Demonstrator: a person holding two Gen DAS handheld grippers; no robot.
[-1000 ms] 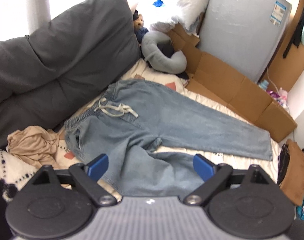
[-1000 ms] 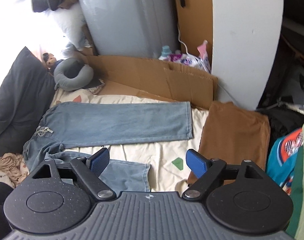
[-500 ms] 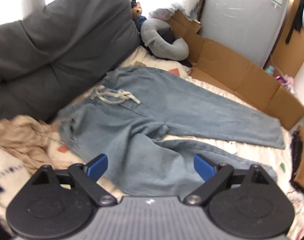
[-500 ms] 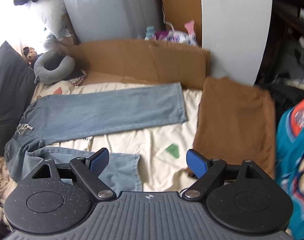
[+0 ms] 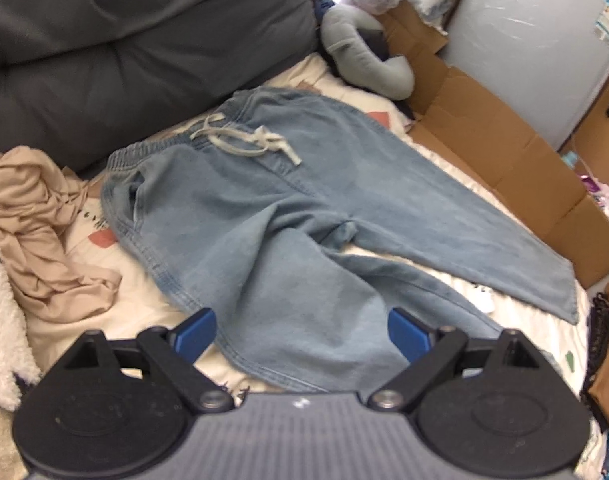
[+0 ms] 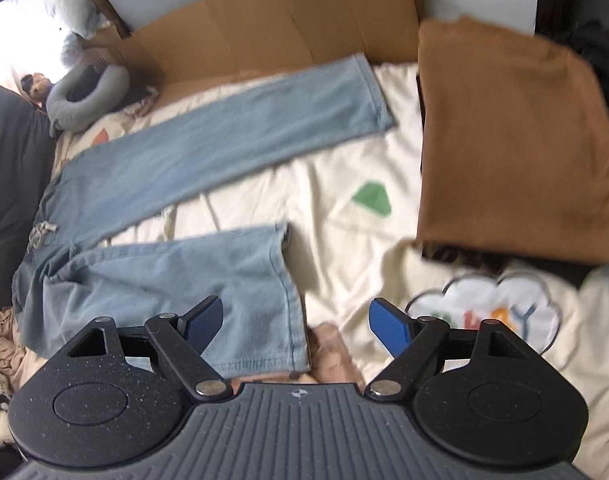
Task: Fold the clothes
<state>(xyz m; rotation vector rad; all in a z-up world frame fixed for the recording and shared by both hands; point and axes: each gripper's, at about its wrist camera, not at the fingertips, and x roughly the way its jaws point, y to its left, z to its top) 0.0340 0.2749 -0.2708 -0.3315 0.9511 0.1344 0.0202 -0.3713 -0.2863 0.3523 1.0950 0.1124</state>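
Note:
Light blue jeans (image 5: 272, 216) with a white drawstring (image 5: 244, 142) lie spread on the cream bedsheet (image 6: 336, 184), legs apart. My left gripper (image 5: 300, 334) hovers open over the near leg's thigh, nothing between its blue pads. In the right wrist view the jeans (image 6: 208, 152) stretch leftward. My right gripper (image 6: 296, 320) hangs over the near leg's hem (image 6: 292, 300). Its jaws are closing but still wide, the hem's corner lying below the gap and no pad pressing on it.
A dark grey cushion (image 5: 124, 52) backs the bed at left. Crumpled beige cloth (image 5: 36, 224) lies beside the waistband. A folded brown garment (image 6: 512, 140) sits at right. Cardboard (image 6: 288, 24) lines the far edge, with a grey neck pillow (image 5: 364, 60) near it.
Both grippers have come down toward the bed, so the jeans look larger and closer. The right gripper now sits over the near leg's hem, its jaws slightly narrower.

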